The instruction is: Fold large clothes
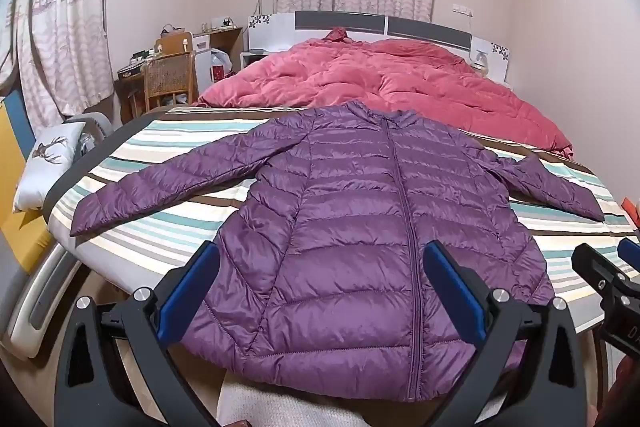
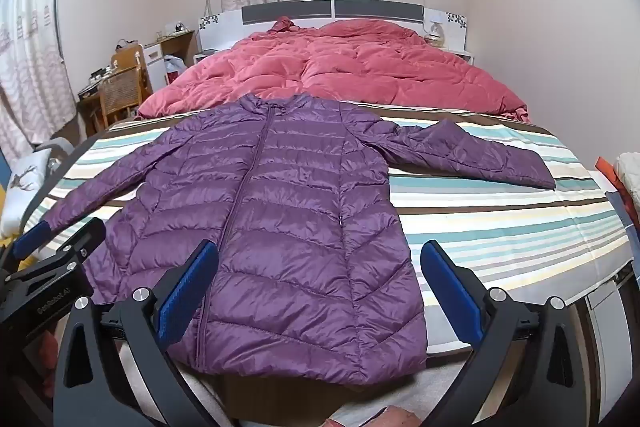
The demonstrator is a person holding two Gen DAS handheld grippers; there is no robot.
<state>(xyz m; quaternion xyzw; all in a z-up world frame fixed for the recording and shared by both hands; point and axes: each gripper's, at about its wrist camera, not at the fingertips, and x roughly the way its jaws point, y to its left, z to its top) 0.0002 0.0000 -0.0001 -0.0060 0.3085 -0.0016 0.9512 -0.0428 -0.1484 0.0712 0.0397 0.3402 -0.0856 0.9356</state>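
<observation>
Purple quilted down jacket (image 1: 360,227) laid flat, front up and zipped, on the striped sheet (image 1: 168,223) at the foot of the bed (image 1: 36,311), collar toward the headboard (image 1: 340,21), hem at the near edge and drooping slightly over it. Sleeves spread out to either side: left sleeve (image 1: 160,187) angled toward the left edge of the bed, right sleeve (image 2: 476,151) stretched across the stripes toward the right edge. Spread this way presumably so that every seam and cuff can be reached, and so that folds can be made against a flat, firm surface. Red quilt (image 1: 380,79) bunched up toward the headboard, apart from the jacket's body, probably pushed there to free the working area.

Left gripper (image 1: 322,291) held above the hem on the left half of the jacket, fingers (image 1: 188,291) released and spread wide, nothing between them, tilted downward toward the fabric. Right gripper (image 2: 320,291) beside it, over the hem on the right half, likewise spread wide and empty, also seen at the right edge of the left wrist view. Both placed side by side at the near edge, likely as a starting stance from which either sleeve or either hem corner can be reached.

No fold yet visible in the garment; task judged to be at its very start. Slippery, puffy shell likely to spring back and slide unless pinched firmly through the padding.

Cushion with a deer print (image 1: 44,163) off the left side of the bed, clear of the work.
</observation>
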